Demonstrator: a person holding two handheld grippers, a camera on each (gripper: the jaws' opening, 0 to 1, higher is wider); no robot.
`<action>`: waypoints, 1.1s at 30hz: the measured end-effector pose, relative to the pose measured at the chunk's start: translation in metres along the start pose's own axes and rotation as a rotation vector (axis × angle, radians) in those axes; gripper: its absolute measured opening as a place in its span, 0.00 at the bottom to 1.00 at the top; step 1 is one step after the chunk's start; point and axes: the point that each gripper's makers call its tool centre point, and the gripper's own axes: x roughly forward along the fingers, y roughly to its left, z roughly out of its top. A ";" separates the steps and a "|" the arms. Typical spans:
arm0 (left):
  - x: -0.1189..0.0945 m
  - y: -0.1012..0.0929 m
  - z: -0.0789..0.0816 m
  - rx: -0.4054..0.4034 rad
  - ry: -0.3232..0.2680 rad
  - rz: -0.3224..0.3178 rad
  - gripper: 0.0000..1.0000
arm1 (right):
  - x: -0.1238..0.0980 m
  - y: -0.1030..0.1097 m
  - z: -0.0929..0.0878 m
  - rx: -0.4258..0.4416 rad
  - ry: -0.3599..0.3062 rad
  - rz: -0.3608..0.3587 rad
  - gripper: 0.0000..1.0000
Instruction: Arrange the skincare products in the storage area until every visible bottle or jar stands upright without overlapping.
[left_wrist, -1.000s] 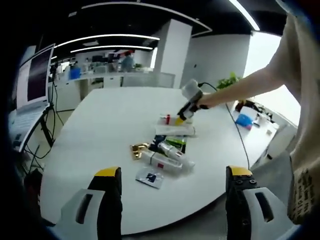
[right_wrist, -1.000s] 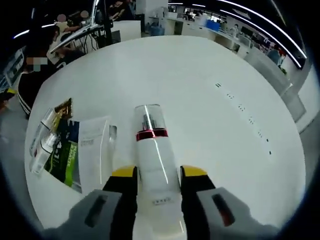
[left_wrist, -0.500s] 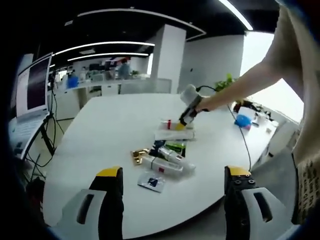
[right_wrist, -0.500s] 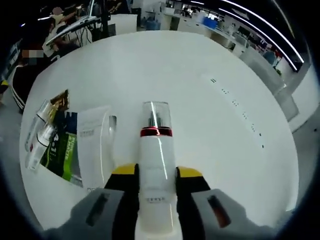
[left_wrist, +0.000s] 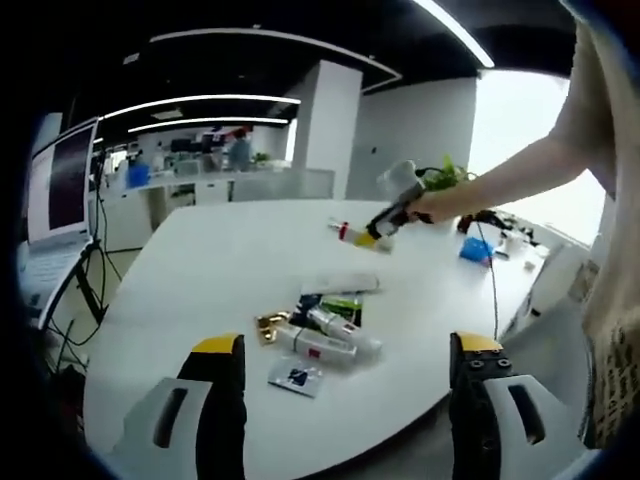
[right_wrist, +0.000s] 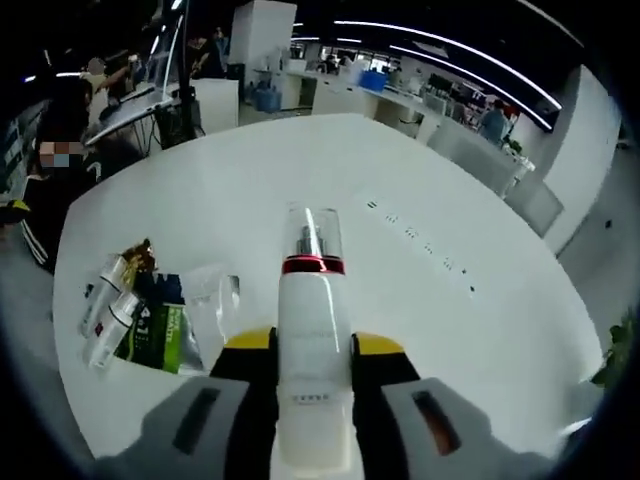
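You've lifted the bottle (right_wrist: 313, 330), clamped in your right gripper (right_wrist: 312, 362), off the table (right_wrist: 420, 330); left gripper (left_wrist: 340, 385) gapes idle, pile (left_wrist: 318, 335) unsorted.

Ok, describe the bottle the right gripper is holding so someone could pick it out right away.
Above the big white table, the right gripper is shut on a white bottle. Unlike the products lying in the pile on the table, it has a red band and a clear cap.
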 end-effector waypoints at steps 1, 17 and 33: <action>0.000 -0.001 0.001 0.000 -0.001 -0.005 0.82 | -0.005 0.000 0.001 0.009 -0.012 -0.007 0.26; 0.000 -0.012 0.005 0.157 -0.049 -0.042 0.77 | -0.096 0.025 -0.004 0.046 -0.124 -0.070 0.26; 0.002 -0.031 -0.003 0.091 0.028 -0.146 0.78 | -0.149 0.050 0.014 0.051 -0.248 -0.116 0.27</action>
